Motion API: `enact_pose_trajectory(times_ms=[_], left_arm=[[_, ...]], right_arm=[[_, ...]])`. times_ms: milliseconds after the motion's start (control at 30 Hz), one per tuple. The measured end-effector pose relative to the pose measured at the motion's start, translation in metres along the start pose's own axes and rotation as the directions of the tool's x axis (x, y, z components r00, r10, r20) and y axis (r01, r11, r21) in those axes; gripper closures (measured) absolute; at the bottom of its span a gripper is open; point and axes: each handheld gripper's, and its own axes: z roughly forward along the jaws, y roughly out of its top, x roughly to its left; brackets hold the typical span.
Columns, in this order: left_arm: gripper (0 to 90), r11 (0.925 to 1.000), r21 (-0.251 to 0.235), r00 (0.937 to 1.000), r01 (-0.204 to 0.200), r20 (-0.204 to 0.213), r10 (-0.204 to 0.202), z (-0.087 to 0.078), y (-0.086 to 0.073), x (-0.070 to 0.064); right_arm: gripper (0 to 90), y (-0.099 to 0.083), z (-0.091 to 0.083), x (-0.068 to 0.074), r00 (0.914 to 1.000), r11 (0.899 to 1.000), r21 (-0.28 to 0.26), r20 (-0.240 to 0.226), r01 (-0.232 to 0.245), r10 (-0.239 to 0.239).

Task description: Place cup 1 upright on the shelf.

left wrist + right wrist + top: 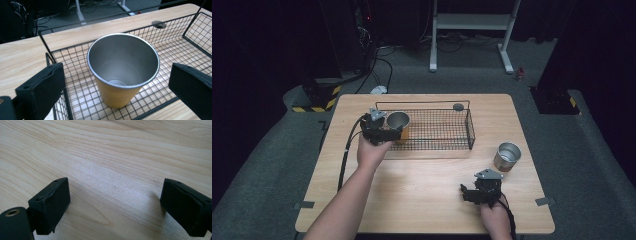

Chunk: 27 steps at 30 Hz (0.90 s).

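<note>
Left gripper view — unlabelled orange cup [117,96]

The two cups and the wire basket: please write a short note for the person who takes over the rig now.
Left gripper: open, fingers on either side of the orange cup but apart from it.
Right gripper: open, holds nothing, low over bare table at the near right.
Orange cup: upright inside the wire basket, at its left end.
Silver cup: upright on the table, outside the basket, to its right and ahead of the right gripper.
Done: one cup is in the basket.
Left, probably: draw the left gripper clear, then put the silver cup in the basket.
</note>
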Motion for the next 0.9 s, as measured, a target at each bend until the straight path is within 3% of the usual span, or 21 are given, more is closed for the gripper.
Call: enact_pose_trajectory(times_ms=[133, 233, 467, 633, 900], left_arm=[[2.3, 0.9998, 0.018, 0.9999, -0.013, -0.006, 0.013, -0.004, -0.005, 0.002], [2.4, 0.9999, 0.017, 1.0, 0.0, 0.006, 0.0, -0.007, -0.009, 0.003], [2.5, 0.9996, 0.026, 0.9997, -0.013, 0.022, 0.012, -0.014, -0.016, -0.001], [2.9, 0.9998, 0.017, 0.999, 0.014, 0.041, -0.015, -0.022, -0.023, -0.001], [4.0, 0.9997, 0.025, 0.9979, 0.002, 0.065, -0.004, -0.034, -0.034, 0.0]], right_arm=[[9.0, 0.0, 0.0, 0.0, 1.0, 1.0, 0.001, 0.0, -0.002, 0.002], [9.0, 0.0, 0.0, 0.0, 1.0, 1.0, 0.0, 0.0, 0.0, 0.0], [9.0, 0.0, 0.0, 0.0, 1.0, 1.0, 0.0, 0.0, 0.0, 0.0], [9.1, 0.0, 0.0, 0.0, 1.0, 1.0, -0.001, 0.0, -0.002, 0.002], [9.0, 0.0, 0.0, 0.0, 1.0, 1.0, 0.001, 0.0, -0.006, 0.006]])
